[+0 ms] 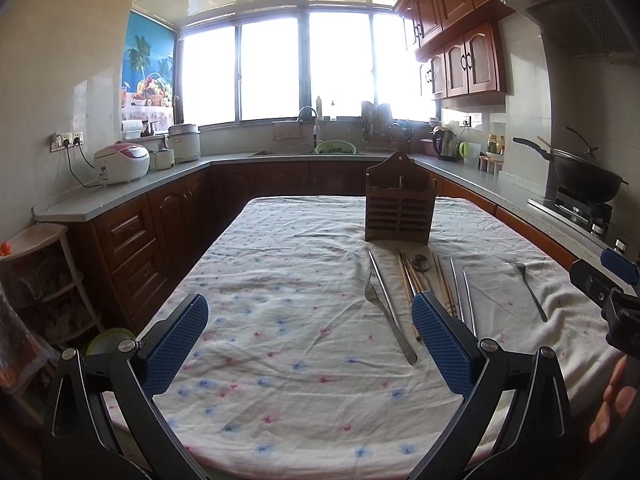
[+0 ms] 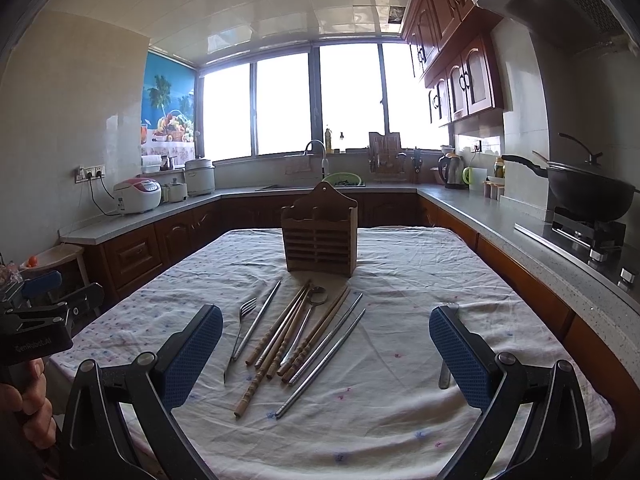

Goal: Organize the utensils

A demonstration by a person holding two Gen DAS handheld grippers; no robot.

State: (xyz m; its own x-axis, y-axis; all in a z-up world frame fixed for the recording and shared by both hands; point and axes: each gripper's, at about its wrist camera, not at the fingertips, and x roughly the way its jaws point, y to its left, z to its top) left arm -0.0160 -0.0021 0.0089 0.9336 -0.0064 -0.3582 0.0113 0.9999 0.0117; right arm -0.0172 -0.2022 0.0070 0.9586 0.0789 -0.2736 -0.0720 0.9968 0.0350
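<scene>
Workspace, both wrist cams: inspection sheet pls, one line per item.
Surface: table under a wrinkled floral tablecloth.
Job's things: wooden utensil holder upright at the far end, nothing seen in it; fork, spoon, wooden chopsticks and metal chopsticks lying loose in front of it; second fork apart on the right.
Clutter: nothing seen on the table.
Grippers: left gripper and right gripper both open, holding nothing.
Cables: rice cooker cord runs to the wall socket.
Surroundings: wok on the stove, kettle, sink faucet.
</scene>
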